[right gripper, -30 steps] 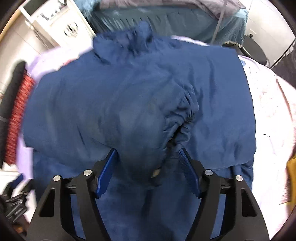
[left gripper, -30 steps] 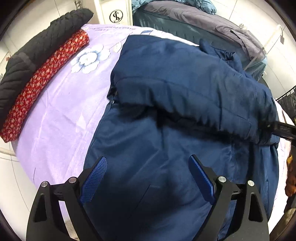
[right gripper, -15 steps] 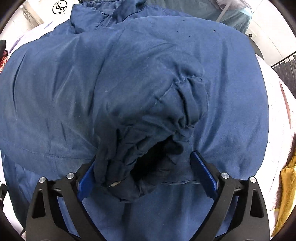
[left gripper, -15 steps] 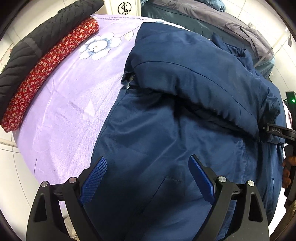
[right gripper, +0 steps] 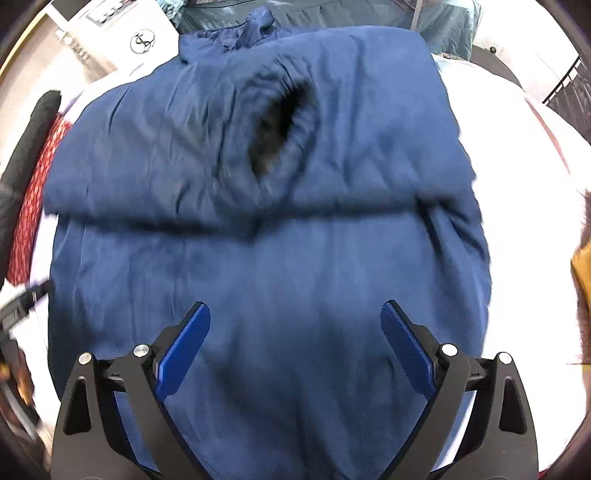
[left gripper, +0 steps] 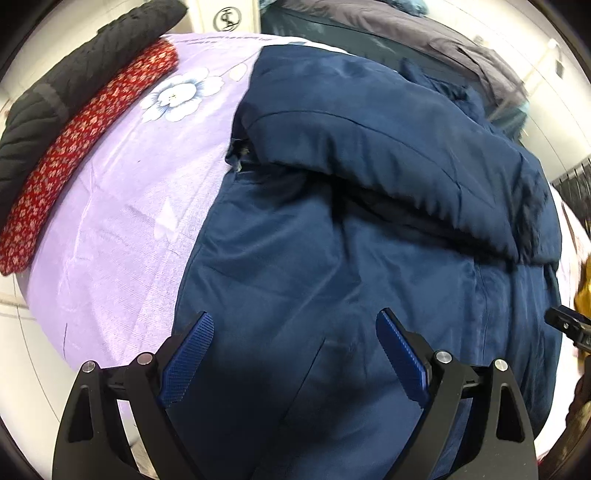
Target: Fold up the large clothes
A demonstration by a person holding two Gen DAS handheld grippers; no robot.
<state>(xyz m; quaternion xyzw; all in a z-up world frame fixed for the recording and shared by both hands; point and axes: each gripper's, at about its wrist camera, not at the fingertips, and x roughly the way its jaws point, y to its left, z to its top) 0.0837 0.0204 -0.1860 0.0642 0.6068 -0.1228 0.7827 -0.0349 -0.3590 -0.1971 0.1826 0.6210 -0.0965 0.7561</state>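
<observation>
A large navy blue padded jacket (left gripper: 332,240) lies spread on a lilac flowered sheet (left gripper: 122,206). A sleeve is folded across its upper body, with the dark cuff opening (right gripper: 277,136) facing the right wrist camera. My left gripper (left gripper: 295,354) is open and empty over the jacket's lower left part. My right gripper (right gripper: 295,347) is open and empty over the jacket's lower front (right gripper: 288,288), below the folded sleeve. The right gripper's tip also shows at the right edge of the left wrist view (left gripper: 569,325).
A folded black quilted garment (left gripper: 74,85) and a red patterned one (left gripper: 74,147) lie along the sheet's left edge. A dark bed with grey bedding (left gripper: 406,33) and a white cabinet (right gripper: 122,40) stand behind. A yellow item (right gripper: 583,273) lies at the right.
My right gripper has let go of the sleeve cuff and pulled back toward the jacket's hem; the sleeve now rests across the jacket. My left gripper shifted slightly and stayed open.
</observation>
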